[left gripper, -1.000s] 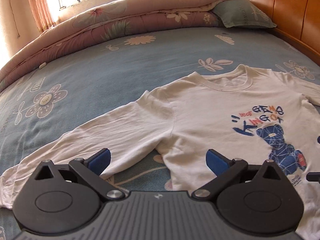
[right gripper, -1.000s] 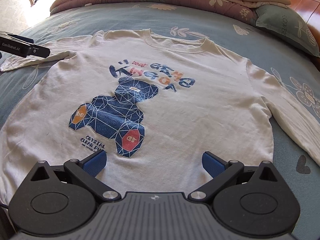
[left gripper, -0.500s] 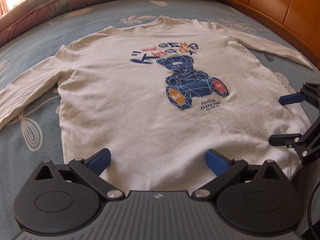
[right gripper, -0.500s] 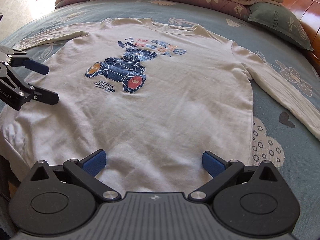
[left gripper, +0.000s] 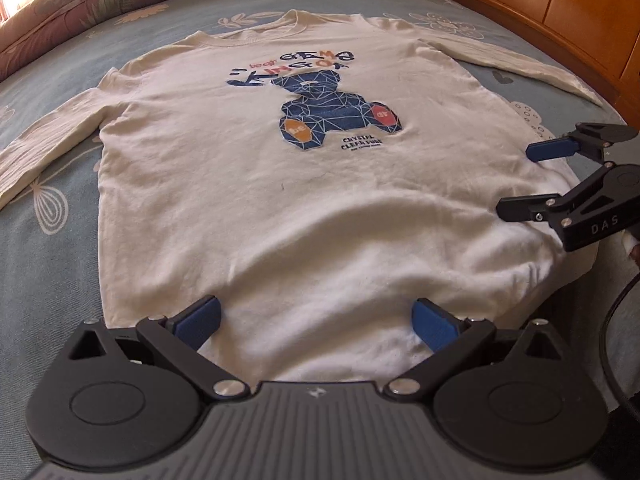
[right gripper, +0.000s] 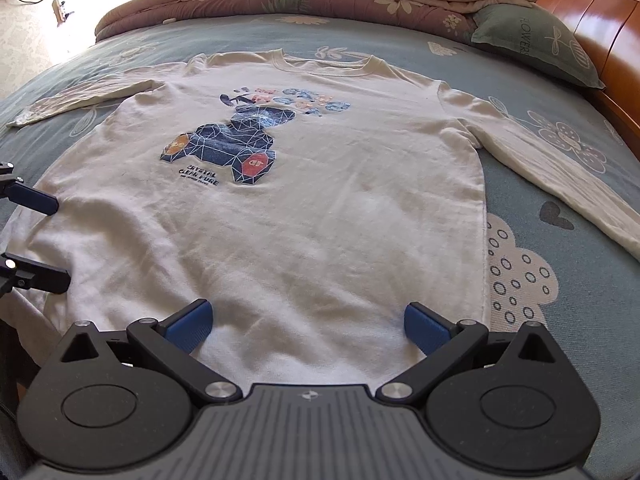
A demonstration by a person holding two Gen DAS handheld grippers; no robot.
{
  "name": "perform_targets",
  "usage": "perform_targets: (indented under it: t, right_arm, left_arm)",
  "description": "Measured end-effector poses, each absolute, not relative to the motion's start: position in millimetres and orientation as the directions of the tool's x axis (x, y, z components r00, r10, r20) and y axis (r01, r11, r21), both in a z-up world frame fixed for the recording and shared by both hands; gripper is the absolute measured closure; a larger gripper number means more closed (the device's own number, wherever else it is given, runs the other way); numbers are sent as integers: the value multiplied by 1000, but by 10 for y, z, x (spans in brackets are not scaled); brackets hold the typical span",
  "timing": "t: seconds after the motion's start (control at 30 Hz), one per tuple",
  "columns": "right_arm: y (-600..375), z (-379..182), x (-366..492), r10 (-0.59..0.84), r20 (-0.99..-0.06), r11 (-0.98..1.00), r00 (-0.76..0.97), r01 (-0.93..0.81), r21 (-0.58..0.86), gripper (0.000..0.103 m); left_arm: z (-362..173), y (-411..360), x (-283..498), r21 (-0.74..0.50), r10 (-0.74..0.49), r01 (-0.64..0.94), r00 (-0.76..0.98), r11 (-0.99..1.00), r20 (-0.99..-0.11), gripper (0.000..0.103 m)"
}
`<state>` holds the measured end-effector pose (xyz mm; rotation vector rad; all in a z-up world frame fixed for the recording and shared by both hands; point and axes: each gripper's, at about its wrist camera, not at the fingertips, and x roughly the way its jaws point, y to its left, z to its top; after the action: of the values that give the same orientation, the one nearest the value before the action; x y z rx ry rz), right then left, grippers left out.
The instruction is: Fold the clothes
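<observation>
while both tools gape, shirt (left gripper: pixel 304 208) lies flat.

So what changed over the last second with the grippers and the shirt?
The left hand-held gripper swung from the shirt's left sleeve to its bottom hem; the right hand-held gripper backed off to the hem too. Both stayed open, holding nothing. The shirt stayed flat on the bed.

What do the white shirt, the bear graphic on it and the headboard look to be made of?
Shirt: soft matte knit, likely cotton; it wrinkles and has a ribbed collar.
Bear graphic: probably a printed or heat-transfer film, flat and slightly cracked-looking.
Headboard: glossy varnished wood or veneer, orange-brown panels with reflections.
</observation>
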<state>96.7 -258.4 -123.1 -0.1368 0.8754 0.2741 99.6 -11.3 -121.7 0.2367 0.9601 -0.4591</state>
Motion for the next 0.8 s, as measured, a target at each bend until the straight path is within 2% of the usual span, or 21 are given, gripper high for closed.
perform_targets:
  t: [0.13,0.23,0.47,0.63,0.8]
  right_arm:
    - [-2769,-1212,846,141,-776,967,615,-252,-24,0]
    - [-2855,-1192,747,155,-768,968,622,-252,-9,0]
    - [-2723,-1209,718,190,-775,955,603,-295,5,0]
    - [-2674,-1240,750,198,-786,957,586,-288,26,0]
    - [-2680,-1244,739,196,-785,958,588,-285,27,0]
  left_arm:
    - [-1183,32,921,-61,-298,465,455,883,-839,1]
    - [-1115,45,923,-58,-295,477,440,877,-848,1]
    - [-964,-192,1190,-73,-358,509,489,858,-795,1]
    - [-1074,-344,1401,-105,-377,512,464,853,-802,1]
    - [-1194,-359,1323,-59,-350,529,470,847,-810,1]
